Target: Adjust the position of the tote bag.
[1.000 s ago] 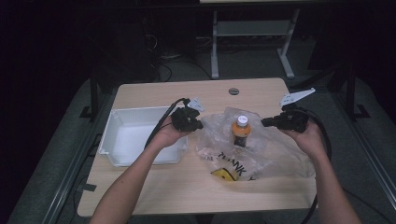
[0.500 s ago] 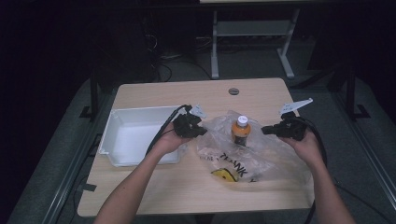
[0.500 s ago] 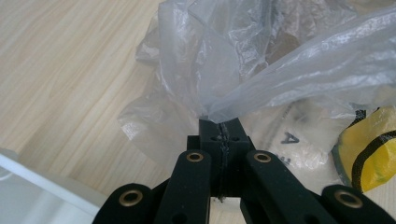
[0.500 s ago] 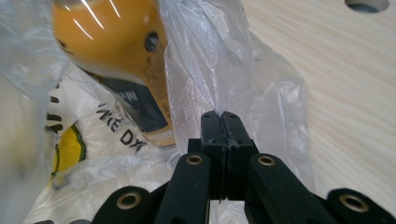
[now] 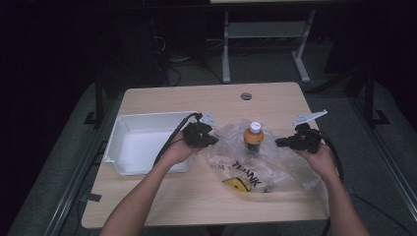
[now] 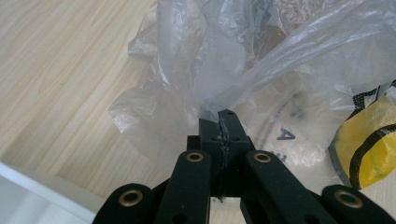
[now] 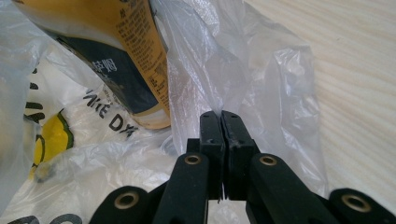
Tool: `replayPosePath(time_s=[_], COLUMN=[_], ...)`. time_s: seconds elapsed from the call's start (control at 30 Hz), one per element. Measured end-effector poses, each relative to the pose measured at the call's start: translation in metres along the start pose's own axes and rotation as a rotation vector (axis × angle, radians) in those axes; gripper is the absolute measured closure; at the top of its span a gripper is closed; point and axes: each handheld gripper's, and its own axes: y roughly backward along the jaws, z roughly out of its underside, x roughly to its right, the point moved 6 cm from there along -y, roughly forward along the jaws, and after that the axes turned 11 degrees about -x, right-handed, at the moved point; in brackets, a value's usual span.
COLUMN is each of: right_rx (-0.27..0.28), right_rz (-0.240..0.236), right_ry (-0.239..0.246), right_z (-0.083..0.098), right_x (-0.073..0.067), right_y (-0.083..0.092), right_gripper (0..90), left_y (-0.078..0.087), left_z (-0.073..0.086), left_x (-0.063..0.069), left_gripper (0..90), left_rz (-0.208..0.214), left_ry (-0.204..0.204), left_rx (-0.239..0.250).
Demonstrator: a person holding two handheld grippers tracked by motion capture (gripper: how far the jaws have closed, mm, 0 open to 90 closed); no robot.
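Crinkled clear plastic bag (image 5: 255, 164) with black lettering and a yellow smiley print is lying on the light wooden worktop (image 5: 162, 201), just right of the white rectangular plastic tray (image 5: 130, 142). Compared with a second ago, the right claw (image 5: 281, 143) is sitting lower, down near the worktop, and the bag's right side is sagging flatter rather than being lifted; the left claw (image 5: 212, 139) is staying almost where it was. An orange drink bottle with a white cap (image 5: 253, 137) is standing upright inside the bag, between the two claws.

In the left gripper view, the left claw (image 6: 226, 122) is clamping shut on a gathered fold of the bag (image 6: 243, 60), the film fanning upward from its tips. In the right gripper view, the right claw (image 7: 221, 120) is pinching the bag (image 7: 261, 84) too, its jaws closed with thin film caught between them, and the bottle's yellow and dark blue label (image 7: 130, 60) is looming just beside it. The film is looking wrinkled and cloudy, catching light along its creases, with the yellow print (image 6: 369, 140) showing through.
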Motion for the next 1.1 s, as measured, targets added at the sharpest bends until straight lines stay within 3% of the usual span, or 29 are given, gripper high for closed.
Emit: replayPosePath(time_s=[1.1], right_rx=[0.019], right_rz=[0.011], right_ry=[-0.013], right_z=[0.0036], right_x=[0.0000], right_y=[-0.0010], right_gripper=[87.8], left_y=[0.0031], left_z=[0.0024], left_x=[-0.0014], left_gripper=[90.0], left_rz=[0.013], left_ry=[0.001], left_rx=[0.008])
